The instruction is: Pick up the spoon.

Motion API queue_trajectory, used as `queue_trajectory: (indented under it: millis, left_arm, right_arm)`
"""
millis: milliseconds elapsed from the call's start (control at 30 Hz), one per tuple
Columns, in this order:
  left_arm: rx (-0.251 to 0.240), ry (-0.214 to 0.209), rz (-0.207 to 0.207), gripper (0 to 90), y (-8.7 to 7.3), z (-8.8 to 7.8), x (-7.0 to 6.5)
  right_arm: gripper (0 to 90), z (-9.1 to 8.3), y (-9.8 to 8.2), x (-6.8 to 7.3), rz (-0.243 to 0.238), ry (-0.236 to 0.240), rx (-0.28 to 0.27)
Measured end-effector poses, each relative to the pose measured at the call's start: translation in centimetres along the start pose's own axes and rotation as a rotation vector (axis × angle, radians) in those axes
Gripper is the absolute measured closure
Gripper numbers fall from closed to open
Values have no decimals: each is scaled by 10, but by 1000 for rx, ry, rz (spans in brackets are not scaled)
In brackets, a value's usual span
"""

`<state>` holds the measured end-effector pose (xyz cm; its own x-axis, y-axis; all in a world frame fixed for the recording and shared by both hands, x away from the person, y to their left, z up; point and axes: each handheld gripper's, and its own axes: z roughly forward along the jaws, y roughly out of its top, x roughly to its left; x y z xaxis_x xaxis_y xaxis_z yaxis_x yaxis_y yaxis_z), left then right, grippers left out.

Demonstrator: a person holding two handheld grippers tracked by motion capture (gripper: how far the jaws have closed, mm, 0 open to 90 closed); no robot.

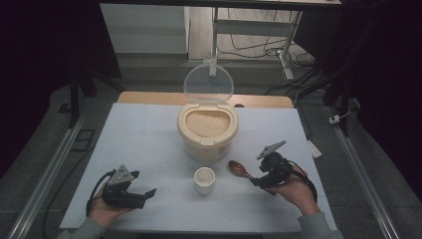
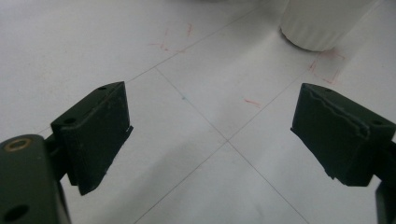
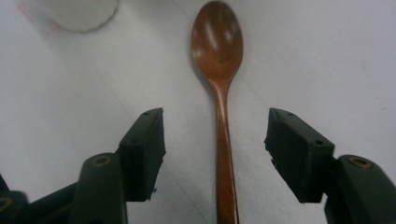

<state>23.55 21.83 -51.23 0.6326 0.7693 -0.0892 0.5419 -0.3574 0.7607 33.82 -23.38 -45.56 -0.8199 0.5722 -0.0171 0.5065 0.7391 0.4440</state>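
A brown wooden spoon [image 1: 239, 168] lies on the white table [image 1: 149, 134], right of a small white cup [image 1: 204, 179]. In the right gripper view the spoon [image 3: 219, 51] runs straight up between my jaws, bowl away from me. My right gripper [image 3: 215, 154] is open, with the handle in the gap and both pads clear of it. In the high view the right gripper [image 1: 256, 175] sits low at the handle end. My left gripper [image 1: 148, 194] rests near the front left, open with nothing between its pads [image 2: 210, 135], and points toward the cup [image 2: 322, 23].
A cream rice container [image 1: 206, 132] full of grain stands behind the cup, its clear lid [image 1: 208, 82] hinged upright. The cup's edge [image 3: 77, 11] is near the spoon bowl. Dark floor, cables and desk legs lie beyond the table's far edge.
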Motion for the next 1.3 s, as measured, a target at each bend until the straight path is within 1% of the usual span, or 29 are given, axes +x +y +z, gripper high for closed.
queue_trajectory:
  millis: [33, 67, 133, 167, 300, 400, 433, 467, 500, 567, 600, 633, 667, 700, 800, 833, 867, 900, 933, 1033, 1100, 1167, 1267, 1300]
  left_arm:
    - [2, 0, 1, 116, 0, 0, 0]
    - [4, 0, 0, 115, 0, 1, 0]
    - [8, 1, 3, 115, 0, 1, 0]
    - [9, 1, 5, 115, -1, 1, 0]
    - [11, 2, 7, 115, -1, 1, 0]
    - [14, 4, 9, 115, -1, 2, 0]
    - [16, 4, 11, 115, -1, 2, 0]
    - [16, 5, 12, 115, -1, 2, 0]
    - [15, 7, 12, 115, -1, 2, 0]
    - [15, 10, 10, 115, -1, 2, 1]
    - [16, 11, 9, 115, -1, 2, 1]
    - [16, 11, 8, 116, -1, 2, 1]
    - [17, 11, 8, 116, -1, 2, 1]
    - [20, 9, 13, 116, -1, 3, 0]
    - [22, 9, 15, 116, -1, 3, 0]
    - [23, 9, 16, 116, -1, 3, 0]
    - [22, 9, 17, 116, -1, 3, 0]
    - [22, 9, 19, 117, -1, 3, 0]
    - [21, 10, 19, 117, -1, 3, 0]
    - [18, 11, 20, 118, -1, 2, -1]
    - [21, 11, 21, 118, -1, 3, -1]
    - [22, 13, 21, 118, -1, 3, 0]
    - [21, 16, 18, 121, -2, 3, 1]
    - [21, 17, 17, 121, -2, 3, 1]
  right_arm:
    - [395, 0, 0, 0, 0, 0, 0]
    - [416, 6, 1, 2, -7, -7, 32]
    - [432, 11, 0, 2, -17, -13, 61]
    - [436, 14, 0, 2, -18, -21, 71]
    - [482, 24, -5, 0, -10, -19, 112]
    - [536, 27, -9, -1, -15, -23, 142]
    - [536, 27, -9, -1, -15, -23, 142]
    - [565, 28, -10, -2, -14, -25, 152]
    - [565, 28, -10, -2, -14, -25, 152]
    - [605, 29, -11, -3, -20, -28, 173]
    - [605, 29, -11, -3, -20, -28, 173]
    - [641, 30, -12, -3, -25, -33, 192]
    - [641, 30, -12, -3, -25, -33, 192]
    - [677, 33, -13, -3, -40, -35, 217]
    - [692, 35, -13, -3, -38, -32, 219]
    - [714, 35, -11, -4, -26, -23, 225]
    - [730, 36, -11, -4, -25, -28, 225]
    - [763, 36, -11, -3, -40, -35, 227]
    - [784, 36, -10, -2, -44, -39, 227]
    - [786, 37, -10, 0, -48, -50, 231]
    - [788, 36, -10, 1, -61, -60, 229]
    - [788, 36, -11, 1, -65, -57, 223]
    - [788, 34, -14, -1, -60, -49, 190]
    - [788, 34, -14, -1, -60, -49, 190]
